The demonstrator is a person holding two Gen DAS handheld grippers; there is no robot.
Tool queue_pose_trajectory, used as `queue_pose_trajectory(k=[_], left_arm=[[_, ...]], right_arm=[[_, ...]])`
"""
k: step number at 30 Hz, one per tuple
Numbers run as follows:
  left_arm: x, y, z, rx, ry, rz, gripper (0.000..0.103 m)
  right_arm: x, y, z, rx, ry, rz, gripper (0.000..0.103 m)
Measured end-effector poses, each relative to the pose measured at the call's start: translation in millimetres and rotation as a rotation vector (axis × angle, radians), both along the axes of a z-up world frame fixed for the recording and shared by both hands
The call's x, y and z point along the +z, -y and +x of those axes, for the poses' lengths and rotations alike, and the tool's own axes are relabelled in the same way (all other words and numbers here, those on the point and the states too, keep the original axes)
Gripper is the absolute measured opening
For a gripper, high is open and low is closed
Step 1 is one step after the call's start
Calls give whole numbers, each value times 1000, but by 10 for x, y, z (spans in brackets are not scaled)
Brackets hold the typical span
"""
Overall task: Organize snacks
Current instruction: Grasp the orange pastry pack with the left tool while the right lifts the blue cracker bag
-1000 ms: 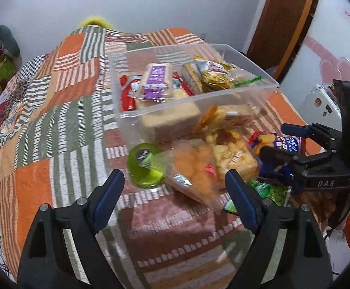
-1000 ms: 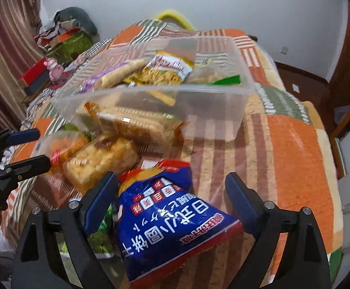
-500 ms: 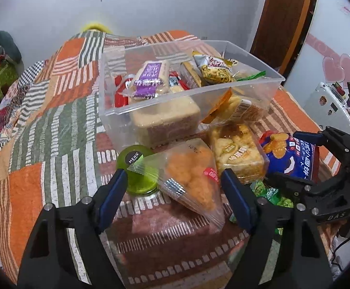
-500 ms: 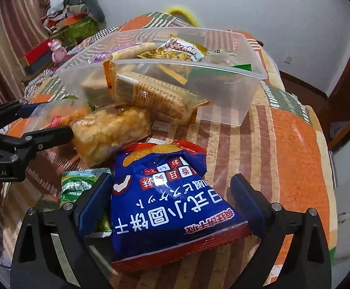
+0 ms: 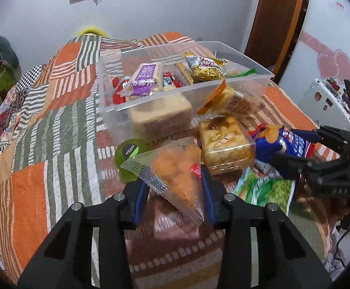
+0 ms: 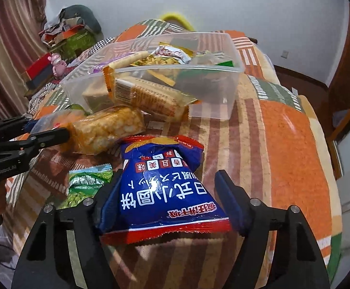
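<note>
Left gripper [image 5: 173, 191]: blue pads pressed against both sides of the clear bag of orange puffs [image 5: 175, 172], clamped on it just above the bed.
Right gripper [image 6: 168, 201]: fingers flank the blue snack bag [image 6: 165, 187]; the bag bulges between them and looks squeezed, so clamped on it.
Clear plastic bin [image 5: 247, 86]: on the patchwork quilt [image 5: 54, 120] near the middle of the bed, holding a purple-label cracker pack [image 5: 146, 78], a yellow noodle packet [image 5: 207, 69] and other wrapped snacks.
Loose snacks: a golden cake pack [image 5: 225, 142] and an orange-edged biscuit pack [image 6: 148, 96] touch the bin's near wall; a green jelly cup [image 5: 131, 151] lies beside the puffs; a green pea packet [image 6: 88, 183] lies just beside the blue bag.
</note>
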State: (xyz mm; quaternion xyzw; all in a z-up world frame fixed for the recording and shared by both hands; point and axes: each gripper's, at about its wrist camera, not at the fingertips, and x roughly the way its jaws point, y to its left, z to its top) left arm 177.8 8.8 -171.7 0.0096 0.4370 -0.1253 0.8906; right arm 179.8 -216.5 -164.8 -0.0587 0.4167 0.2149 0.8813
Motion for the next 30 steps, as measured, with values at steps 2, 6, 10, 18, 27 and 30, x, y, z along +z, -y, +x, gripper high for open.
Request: queue_pose_trajectory(k=[2,6,10,18,27,30], left_arm=[[23,-57,-78,2,-10,-6,40],[37,-157,-243,13,-33,0,39],[33,-283,-367,40,-64,-13,39],[-65,-295,-309,76,-83,4,50],[-128,-186,-75,52,-69,0,57],[-143,-142,-54,34,-59,5,57]], right_arm=[[8,37,-38,-11,-3,-1,69],[27,73,-95,-26,-13,11,66],[51,123,-196,-33,-14,19,63],[64,135,-204,-11,-44,16,63],[-19,26,-70,-2,-75,13,71],[-49,-12,-51,-3,-67,6,73]])
